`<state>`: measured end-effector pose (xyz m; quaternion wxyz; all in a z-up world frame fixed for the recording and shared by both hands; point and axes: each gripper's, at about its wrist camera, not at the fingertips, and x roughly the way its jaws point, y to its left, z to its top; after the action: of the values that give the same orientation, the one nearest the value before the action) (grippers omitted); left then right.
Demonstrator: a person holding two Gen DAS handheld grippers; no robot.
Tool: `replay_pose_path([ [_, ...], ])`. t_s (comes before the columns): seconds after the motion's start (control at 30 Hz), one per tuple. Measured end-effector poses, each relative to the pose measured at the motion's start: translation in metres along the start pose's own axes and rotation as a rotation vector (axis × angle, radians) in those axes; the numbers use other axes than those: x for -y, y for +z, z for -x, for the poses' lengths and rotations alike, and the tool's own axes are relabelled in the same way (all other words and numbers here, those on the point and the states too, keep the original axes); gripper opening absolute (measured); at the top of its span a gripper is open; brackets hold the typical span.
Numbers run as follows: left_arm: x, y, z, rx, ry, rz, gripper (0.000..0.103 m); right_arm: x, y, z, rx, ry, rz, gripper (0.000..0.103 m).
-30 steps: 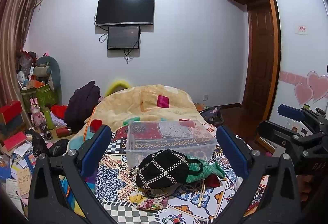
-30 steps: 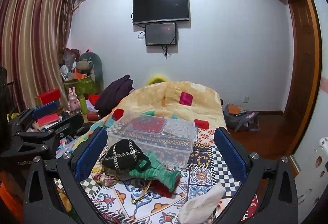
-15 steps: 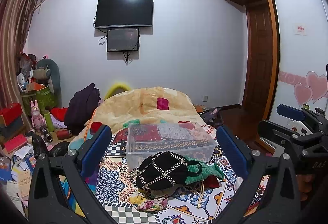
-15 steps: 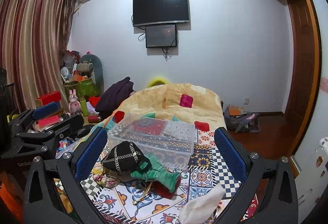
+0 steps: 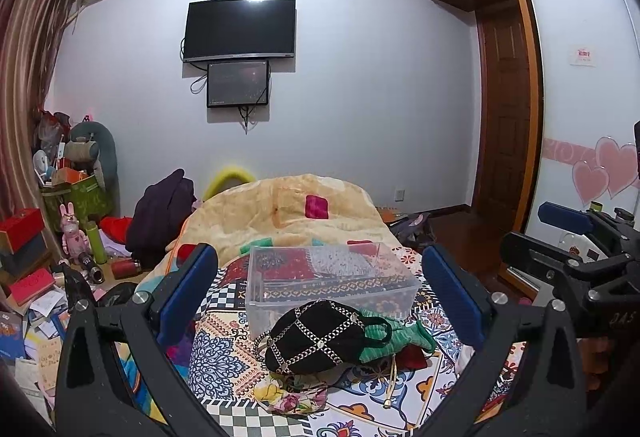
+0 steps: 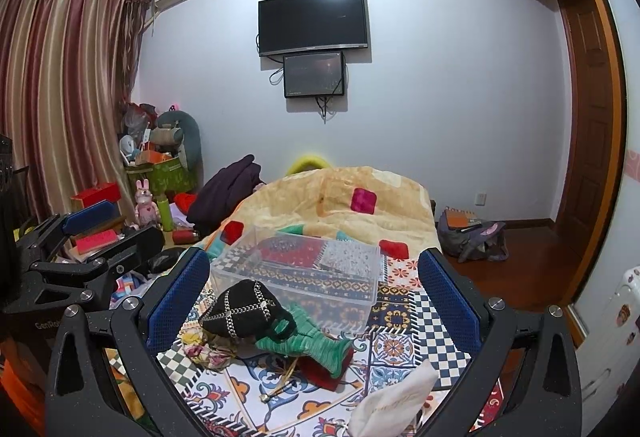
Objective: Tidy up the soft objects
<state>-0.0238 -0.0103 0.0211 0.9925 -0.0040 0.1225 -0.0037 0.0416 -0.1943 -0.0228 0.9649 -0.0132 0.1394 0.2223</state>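
Left wrist view looks along the bed (image 5: 224, 353), where a small heap of soft things lies on the patterned cover at the near end: a black pouch (image 5: 316, 337) with a silver chain lattice on top, a green knitted piece (image 5: 404, 335) tucked against its right side, a floral cloth (image 5: 288, 395) under its near edge and something red (image 5: 412, 355) beneath the green. Just beyond them stands a clear plastic box (image 5: 332, 283), open-topped and seemingly with nothing in it, so it reads as the likely place for the heap.

Both tools hang above the near end, well apart from the heap. The left gripper (image 5: 320, 309) has its fingers spread wide and grips nothing; they frame the pouch, probably lining up a first pick. The right gripper (image 6: 316, 301) is likewise wide open and holds nothing, with a white cloth bag (image 6: 394, 401) lying near its right finger. Being topmost, the pouch looks the easiest to lift without dragging its neighbours.
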Motion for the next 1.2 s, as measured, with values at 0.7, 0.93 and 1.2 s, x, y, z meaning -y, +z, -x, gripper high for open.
replay_pose_path([
  [0.7, -0.002, 0.000, -0.003, -0.024, -0.003, 0.012, 0.103, 0.000, 0.000, 0.000, -0.009, 0.000, 0.001, 0.103],
  [0.93, -0.014, -0.027, -0.025, -0.175, -0.005, 0.016, 0.103, 0.013, -0.021, -0.016, -0.144, -0.040, 0.011, 0.103],
  [1.2, -0.032, -0.082, -0.052, -0.373, 0.001, 0.047, 0.103, 0.048, -0.073, -0.042, -0.407, -0.073, -0.040, 0.103],
])
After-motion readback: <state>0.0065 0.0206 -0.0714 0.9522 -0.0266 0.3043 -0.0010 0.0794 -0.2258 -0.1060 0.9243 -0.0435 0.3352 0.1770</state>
